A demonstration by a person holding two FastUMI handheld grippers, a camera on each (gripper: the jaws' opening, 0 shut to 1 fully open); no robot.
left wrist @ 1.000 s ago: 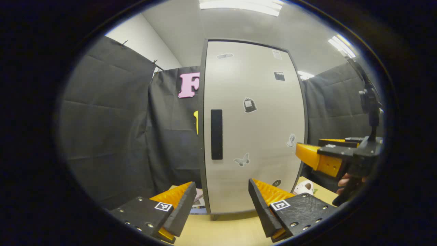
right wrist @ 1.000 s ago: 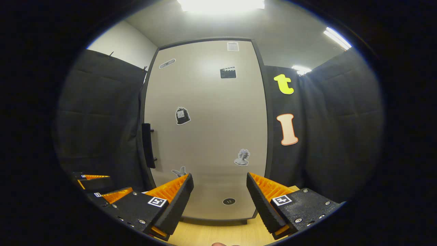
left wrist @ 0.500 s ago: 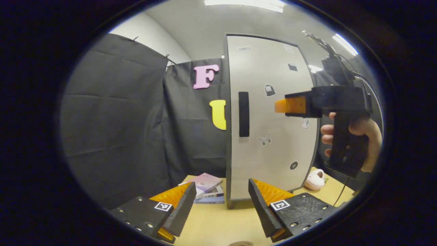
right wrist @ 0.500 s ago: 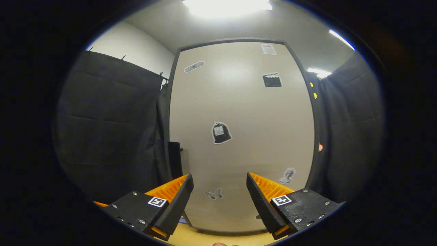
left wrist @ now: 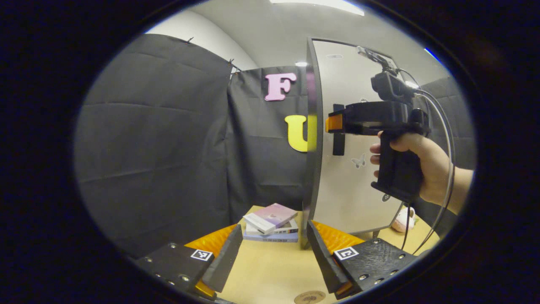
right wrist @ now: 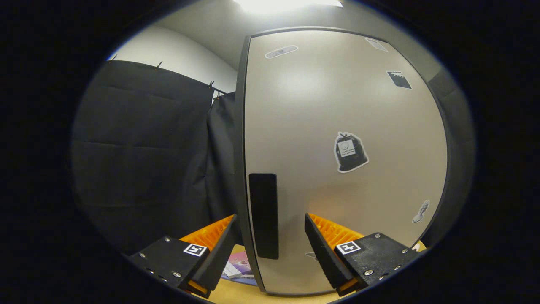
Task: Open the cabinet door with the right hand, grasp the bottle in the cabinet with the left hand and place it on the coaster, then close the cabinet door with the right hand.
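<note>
In the left gripper view, the left gripper (left wrist: 272, 253) hangs low over the table (left wrist: 270, 274) with its fingers spread wide and nothing between them. Straight ahead of it lies a small stack of books (left wrist: 270, 221), and up and to the right stands the cabinet (left wrist: 314, 139), seen nearly edge-on. Its door (left wrist: 354, 185) looks shut, so what the cabinet holds is hidden and the bottle cannot be made out. The right gripper (left wrist: 335, 123), held in a hand (left wrist: 415, 166), is up at the door handle (left wrist: 338, 131), but whether its fingers are apart or together cannot be told from this side. The coaster (left wrist: 310, 297) lies on the table just below the left gripper's right finger, at the bottom edge. A pale soft toy (left wrist: 404, 219) sits far to the right by the cabinet's foot. In the right gripper view, the right gripper (right wrist: 271, 249) is wide open, with the handle (right wrist: 263, 215) standing upright between its fingers; neither finger clearly presses on it. Stickers (right wrist: 350, 147) dot the door (right wrist: 337, 105) above and to the right.
</note>
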